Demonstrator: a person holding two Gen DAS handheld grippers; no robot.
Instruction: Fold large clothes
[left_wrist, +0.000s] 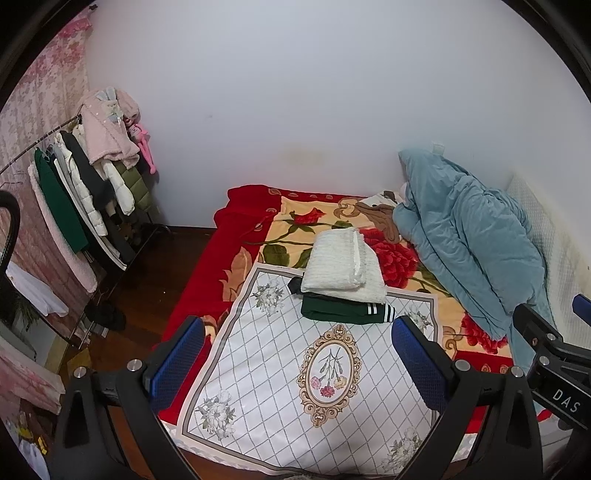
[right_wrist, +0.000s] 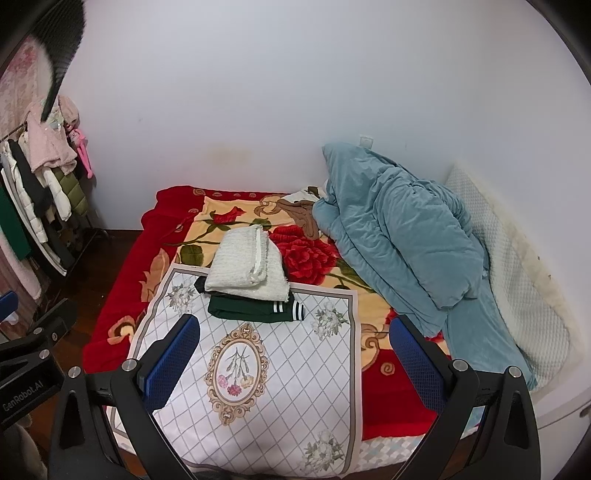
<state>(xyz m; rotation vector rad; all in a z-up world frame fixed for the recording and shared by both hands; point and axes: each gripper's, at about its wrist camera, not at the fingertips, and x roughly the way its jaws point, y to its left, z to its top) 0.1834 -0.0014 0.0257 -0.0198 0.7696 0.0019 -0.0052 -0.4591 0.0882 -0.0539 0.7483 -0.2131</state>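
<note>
A folded white knit garment (left_wrist: 341, 264) (right_wrist: 247, 264) lies on top of a folded dark green garment (left_wrist: 347, 312) (right_wrist: 255, 310) with white-striped cuffs. Both rest at the far end of a white diamond-patterned cloth (left_wrist: 295, 387) (right_wrist: 258, 387) spread on the bed. My left gripper (left_wrist: 295, 354) hovers open above the near part of that cloth, nothing between its blue pads. My right gripper (right_wrist: 291, 350) is also open and empty, held beside the left one; its body (left_wrist: 554, 362) shows at the right edge of the left wrist view.
A red floral blanket (left_wrist: 258, 221) (right_wrist: 177, 221) covers the bed. A crumpled blue quilt (left_wrist: 472, 236) (right_wrist: 399, 236) and a white pillow (right_wrist: 517, 277) lie at the right. A clothes rack (left_wrist: 81, 184) with hanging coats stands on the left over dark wooden floor (left_wrist: 147, 280).
</note>
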